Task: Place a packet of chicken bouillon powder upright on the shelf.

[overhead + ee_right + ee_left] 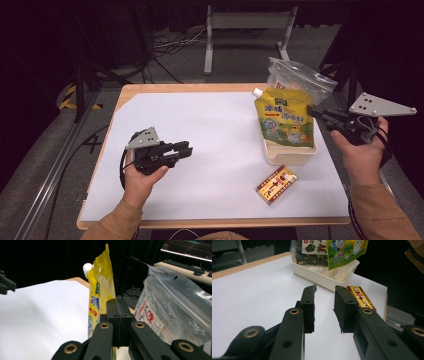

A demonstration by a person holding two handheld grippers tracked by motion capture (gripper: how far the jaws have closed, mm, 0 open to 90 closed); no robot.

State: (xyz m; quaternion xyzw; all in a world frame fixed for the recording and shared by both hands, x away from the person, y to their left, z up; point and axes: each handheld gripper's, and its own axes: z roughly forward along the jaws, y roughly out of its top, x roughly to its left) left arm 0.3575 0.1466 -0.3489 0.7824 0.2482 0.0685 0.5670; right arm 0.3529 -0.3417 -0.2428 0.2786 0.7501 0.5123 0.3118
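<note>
Pouches stand two to the tray on my high view: one yellow spouted pouch [285, 116] with a white cap at its top corner, and behind it one clear zip bag [299, 76] with dark contents. Both lean upright in a single cream tray [289, 155] at the right side of the white table sheet [200, 130]. One small red-and-yellow box [276, 184] lies flat on the sheet just in front of the tray, apart from it.

I count two grippers, one in each hand. My right gripper [314, 112] sits at the right edge of the yellow pouch, level with its middle; in the right gripper view its jaws are clenched together with nothing between them, the pouch [100, 292] standing just beyond their tips and the zip bag [175, 307] off to the right. Whether the tips touch the pouch I cannot tell.

My left gripper [183, 149] rests low over the sheet at the left-centre, well apart from the tray. In the left gripper view its jaws are parted with an empty gap, pointing toward the tray [322, 277] and the small box [361, 298], grasping nothing.
</note>
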